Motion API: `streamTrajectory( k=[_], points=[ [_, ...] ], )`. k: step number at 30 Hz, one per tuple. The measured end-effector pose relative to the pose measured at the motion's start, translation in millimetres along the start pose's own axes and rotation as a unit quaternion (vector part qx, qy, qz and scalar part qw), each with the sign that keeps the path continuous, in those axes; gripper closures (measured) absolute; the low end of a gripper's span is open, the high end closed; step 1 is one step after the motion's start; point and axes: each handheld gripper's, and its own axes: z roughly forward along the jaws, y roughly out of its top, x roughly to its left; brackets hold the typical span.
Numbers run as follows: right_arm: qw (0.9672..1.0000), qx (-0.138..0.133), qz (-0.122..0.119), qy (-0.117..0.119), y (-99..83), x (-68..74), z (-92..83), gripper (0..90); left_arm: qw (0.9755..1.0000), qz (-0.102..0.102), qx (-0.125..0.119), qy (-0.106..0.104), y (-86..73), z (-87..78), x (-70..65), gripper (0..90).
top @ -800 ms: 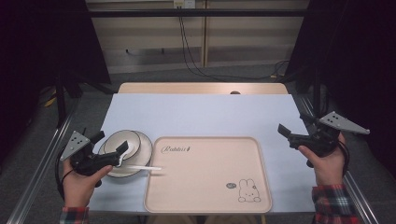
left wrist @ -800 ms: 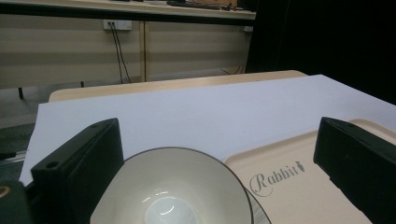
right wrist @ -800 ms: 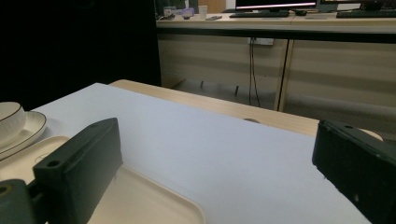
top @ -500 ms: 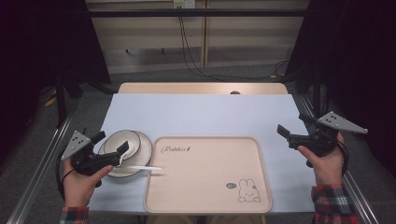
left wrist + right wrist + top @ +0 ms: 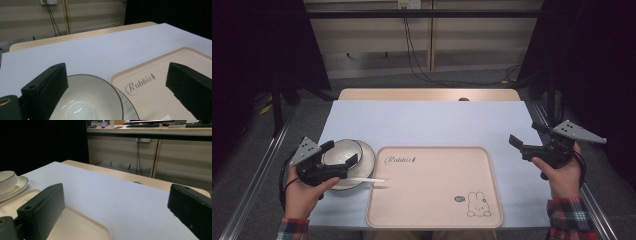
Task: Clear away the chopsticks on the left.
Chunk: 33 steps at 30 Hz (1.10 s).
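High view: left gripper (image 5: 341, 153) released, jaws straddling bowl (image 5: 343, 151) on plate (image 5: 365, 159), tabletop's (image 5: 427, 122) left. White utensil (image 5: 364, 180) crosses tray (image 5: 432, 187) edge; kind unclear. Right gripper (image 5: 521, 144) released, empty.
Left gripper view: bowl cut off at bottom.
Right gripper view: tray corner only, bowl cropped far left.

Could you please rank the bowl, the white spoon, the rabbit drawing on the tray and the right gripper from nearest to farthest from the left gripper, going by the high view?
1. Bowl, under the left gripper.
2. White spoon, just right.
3. Rabbit drawing, tray's near right corner.
4. Right gripper, far right.
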Motion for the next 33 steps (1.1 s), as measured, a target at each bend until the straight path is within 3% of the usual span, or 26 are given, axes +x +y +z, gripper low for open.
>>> streamTrajectory(
  k=[2,8,13,20,33],
  points=[
    [1.0,0.004,-0.002,0.004,-0.4,1.0,0.2,0.5,0.9999,0.008,0.012,-0.001,1.0,1.6,-0.3,4.1],
    [0.9999,0.008,-0.006,0.006,-1.6,1.7,0.7,0.6,0.9993,0.006,0.027,-0.024,4.1,9.1,-2.1,4.8],
    [0.9999,0.008,-0.005,0.007,-1.5,0.7,-0.6,0.6,0.9978,0.031,0.045,-0.038,10.9,12.5,-6.2,5.9],
    [0.9999,0.011,-0.004,0.007,-2.7,0.7,0.1,0.6,0.9956,0.039,0.063,-0.056,15.1,20.4,-10.9,6.6],
    [0.9999,0.013,-0.001,0.005,-4.4,-1.5,0.0,0.7,0.9867,0.079,0.113,-0.085,17.6,31.7,-20.8,8.4]
  ],
)
